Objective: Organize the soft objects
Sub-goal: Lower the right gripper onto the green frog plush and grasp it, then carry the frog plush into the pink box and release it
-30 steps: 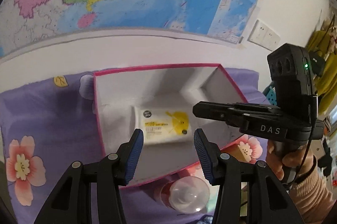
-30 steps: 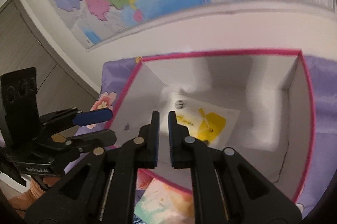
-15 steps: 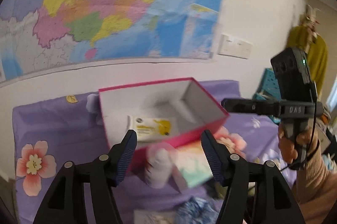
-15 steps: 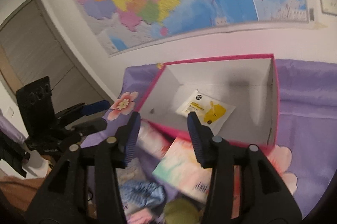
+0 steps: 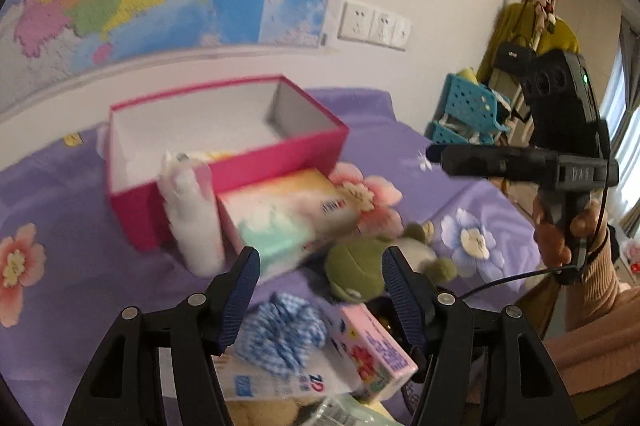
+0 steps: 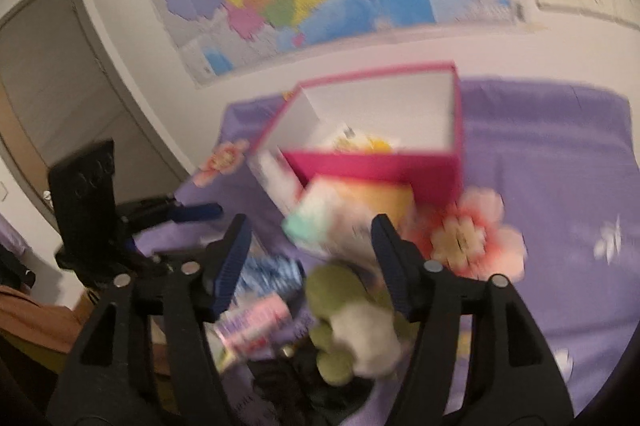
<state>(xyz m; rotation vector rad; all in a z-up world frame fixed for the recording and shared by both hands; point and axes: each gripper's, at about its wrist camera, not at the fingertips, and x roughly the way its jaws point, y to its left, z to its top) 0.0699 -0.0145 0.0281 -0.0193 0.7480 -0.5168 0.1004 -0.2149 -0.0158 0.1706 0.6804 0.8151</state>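
Frog plush (image 6: 352,310) loose before pink box (image 5: 224,162); both claws, left (image 5: 316,276) and right (image 6: 308,250), wide open, empty. Picking next item; right must descend, straddle plush.

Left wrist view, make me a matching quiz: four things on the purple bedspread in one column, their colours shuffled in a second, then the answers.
Things:
1. open box
2. plush toy
3. scrunchie
4. upright soft roll

Colours:
A. white
B. olive green
C. blue and white check
D. pink outside, white inside

Pairs: 1-D, 2-B, 3-C, 4-A
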